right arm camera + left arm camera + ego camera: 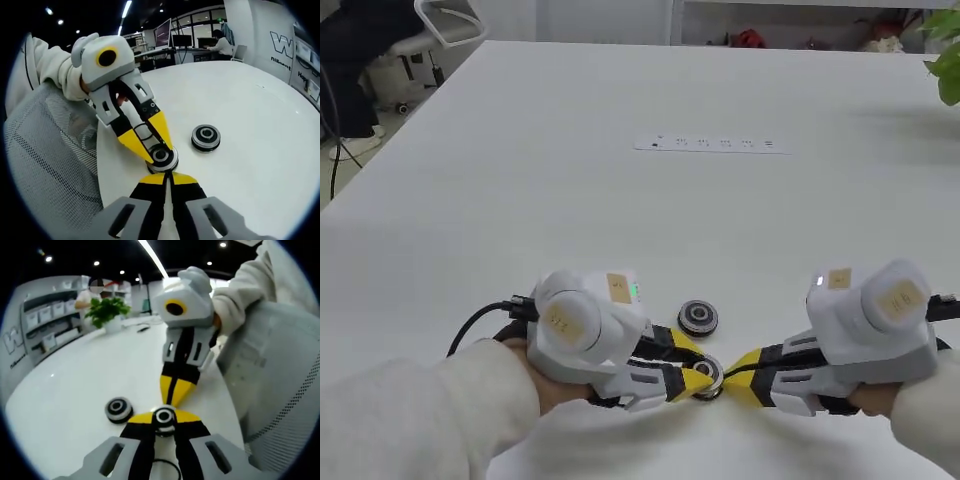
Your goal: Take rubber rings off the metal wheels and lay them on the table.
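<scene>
A small metal wheel [708, 372] with a black rubber ring sits near the table's front edge, and my left gripper [698, 378] is shut on it from the left. In the left gripper view the wheel [164, 419] lies between the yellow tips. My right gripper [732, 385] comes in from the right. Its tips [170, 176] are pressed together at the wheel's [162, 157] rim, where the ring runs. A second wheel [698, 317] with its ring on lies flat just behind, apart from both grippers.
A white power strip [712, 144] lies in the middle of the white table [520, 200]. A green plant [948, 60] stands at the far right edge. A chair [440, 25] is beyond the far left corner.
</scene>
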Tool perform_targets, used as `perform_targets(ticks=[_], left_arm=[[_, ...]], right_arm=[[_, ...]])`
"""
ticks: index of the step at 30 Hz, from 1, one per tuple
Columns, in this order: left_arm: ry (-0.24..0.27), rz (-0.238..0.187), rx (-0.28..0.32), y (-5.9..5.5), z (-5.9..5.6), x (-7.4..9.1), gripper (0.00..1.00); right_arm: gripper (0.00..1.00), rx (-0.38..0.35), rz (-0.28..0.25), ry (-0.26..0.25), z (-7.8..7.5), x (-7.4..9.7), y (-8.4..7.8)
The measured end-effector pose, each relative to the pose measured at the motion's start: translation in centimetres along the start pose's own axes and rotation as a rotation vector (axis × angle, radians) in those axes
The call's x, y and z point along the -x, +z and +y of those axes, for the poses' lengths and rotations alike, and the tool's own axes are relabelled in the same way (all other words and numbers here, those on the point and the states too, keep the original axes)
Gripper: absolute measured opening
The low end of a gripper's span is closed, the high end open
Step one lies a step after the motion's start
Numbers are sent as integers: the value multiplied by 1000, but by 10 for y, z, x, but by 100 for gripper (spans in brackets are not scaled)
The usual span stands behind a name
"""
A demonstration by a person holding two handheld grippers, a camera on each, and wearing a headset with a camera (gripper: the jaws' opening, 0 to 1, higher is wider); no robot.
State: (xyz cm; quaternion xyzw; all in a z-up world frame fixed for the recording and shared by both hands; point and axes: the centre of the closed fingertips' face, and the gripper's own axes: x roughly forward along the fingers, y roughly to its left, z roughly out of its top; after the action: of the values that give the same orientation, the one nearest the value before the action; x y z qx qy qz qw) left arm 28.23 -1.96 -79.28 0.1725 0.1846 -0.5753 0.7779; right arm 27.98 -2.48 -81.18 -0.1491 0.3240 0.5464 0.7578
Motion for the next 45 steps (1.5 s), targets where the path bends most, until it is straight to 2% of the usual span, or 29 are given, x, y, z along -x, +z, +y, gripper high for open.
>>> perform_targets(ticks=[2, 8, 12, 30, 45], left_arm=[[0, -1, -1, 0, 0, 0, 15], [0, -7, -2, 1, 0, 0, 15], [1, -10, 7, 1, 1, 0, 15], [-3, -10, 2, 1, -1, 0, 15], [-11, -9, -4, 1, -3, 1, 14]], right_arm=[[0, -36, 2, 0, 0, 0, 0], [0, -77, 22, -6, -2, 1, 0], [0, -130, 9, -1, -5, 5, 1], [0, -241, -8, 16, -3, 10, 5], [0, -288, -8, 20, -1, 13, 5]])
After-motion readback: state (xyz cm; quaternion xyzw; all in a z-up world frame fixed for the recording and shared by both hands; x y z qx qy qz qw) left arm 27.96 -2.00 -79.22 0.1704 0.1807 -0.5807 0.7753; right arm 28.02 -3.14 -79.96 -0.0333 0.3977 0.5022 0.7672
